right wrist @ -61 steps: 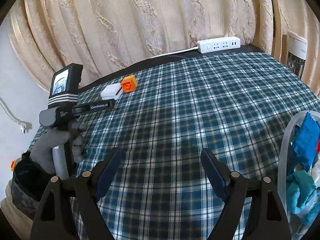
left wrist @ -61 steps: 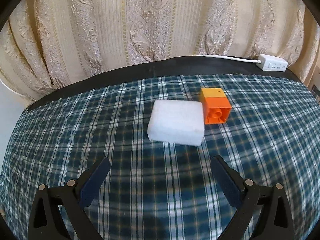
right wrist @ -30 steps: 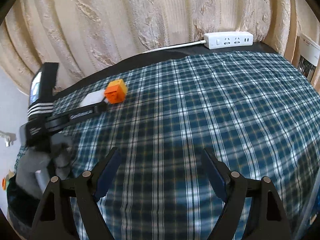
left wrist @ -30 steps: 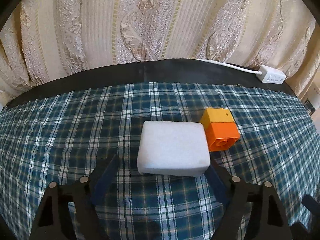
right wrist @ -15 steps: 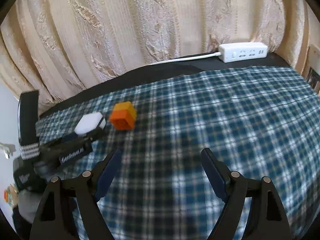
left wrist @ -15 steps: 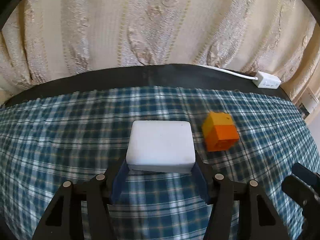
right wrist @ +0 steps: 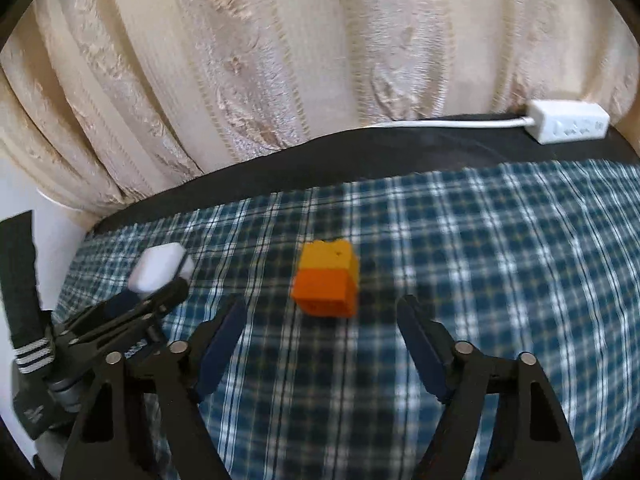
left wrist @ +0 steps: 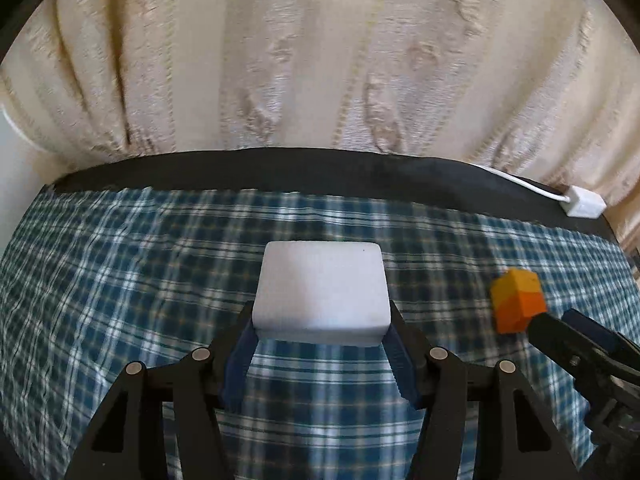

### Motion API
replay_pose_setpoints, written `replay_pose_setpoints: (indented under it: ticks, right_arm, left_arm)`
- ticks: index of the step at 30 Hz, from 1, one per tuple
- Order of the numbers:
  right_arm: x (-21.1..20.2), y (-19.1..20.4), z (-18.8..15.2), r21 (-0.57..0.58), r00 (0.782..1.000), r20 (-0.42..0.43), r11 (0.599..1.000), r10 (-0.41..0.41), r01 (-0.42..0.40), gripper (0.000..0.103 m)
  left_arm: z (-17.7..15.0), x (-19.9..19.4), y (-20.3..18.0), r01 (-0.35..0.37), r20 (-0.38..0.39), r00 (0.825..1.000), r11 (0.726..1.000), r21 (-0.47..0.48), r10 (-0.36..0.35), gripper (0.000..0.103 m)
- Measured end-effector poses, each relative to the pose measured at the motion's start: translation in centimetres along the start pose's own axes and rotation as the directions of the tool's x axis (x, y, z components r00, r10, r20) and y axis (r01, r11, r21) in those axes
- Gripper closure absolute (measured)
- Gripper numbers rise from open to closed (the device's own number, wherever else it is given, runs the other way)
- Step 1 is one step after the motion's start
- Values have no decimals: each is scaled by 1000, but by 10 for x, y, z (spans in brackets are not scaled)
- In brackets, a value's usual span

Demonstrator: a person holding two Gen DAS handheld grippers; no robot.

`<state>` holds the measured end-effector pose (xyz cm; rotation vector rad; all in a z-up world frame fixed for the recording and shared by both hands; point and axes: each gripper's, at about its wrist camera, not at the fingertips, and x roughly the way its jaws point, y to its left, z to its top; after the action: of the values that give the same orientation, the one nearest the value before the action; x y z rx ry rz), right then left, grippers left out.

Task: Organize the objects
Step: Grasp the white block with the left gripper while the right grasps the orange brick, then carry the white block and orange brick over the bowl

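A white foam block (left wrist: 322,292) sits between the blue pads of my left gripper (left wrist: 322,322), which is shut on its two sides. The right wrist view shows the same white block (right wrist: 160,268) at the tip of the left gripper (right wrist: 160,300), left of centre. A two-tone orange block (right wrist: 326,280) rests on the plaid cloth (right wrist: 480,280), just ahead of my right gripper (right wrist: 320,307). Its jaws are closing, with the block in front of the gap and untouched by the pads. In the left wrist view the orange block (left wrist: 518,304) lies to the right, beside the right gripper's fingers (left wrist: 560,334).
A white power strip (right wrist: 568,126) with its cable lies on the black table strip (right wrist: 400,152) at the far right. A cream patterned curtain (left wrist: 320,60) hangs close behind the table. The left gripper's handle and strap (right wrist: 24,320) fill the lower left of the right wrist view.
My left gripper closed on the white block and carried it left, away from the orange block. My right gripper moved in close to the orange block and its jaws narrowed.
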<state>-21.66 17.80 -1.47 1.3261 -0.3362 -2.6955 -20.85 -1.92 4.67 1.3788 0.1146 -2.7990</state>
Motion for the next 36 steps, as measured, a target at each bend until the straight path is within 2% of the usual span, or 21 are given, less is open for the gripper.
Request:
replay_pose_setpoints:
  ticks: [5,8,13,20,36]
  right_arm:
    - [20,11,6,-70,998,-7,996,-55,54,42]
    - [28,14,8,-84,998,-7,994,-69,68,46]
    - [39,13,8,-89,996,-22,993,-84,81,68]
    - [29,9,0,-86,997,-10,993,-83,81,70]
    - [-41,5,-40,-56,996,34,995,-79,81,70]
  left_arm:
    - [3,-3,4,-8,9,1000,1000,-22,8,41]
    - [3,-3,2,-9,9,1000,1000,-19,9,41]
    - [1,3,-3,-12,-7,1000,1000,-7,12,41]
    - [1,0,-10,2,-4,1000,1000,9,-1,40]
    - [2,-25,-31,72,42,996,996,47,-74,41]
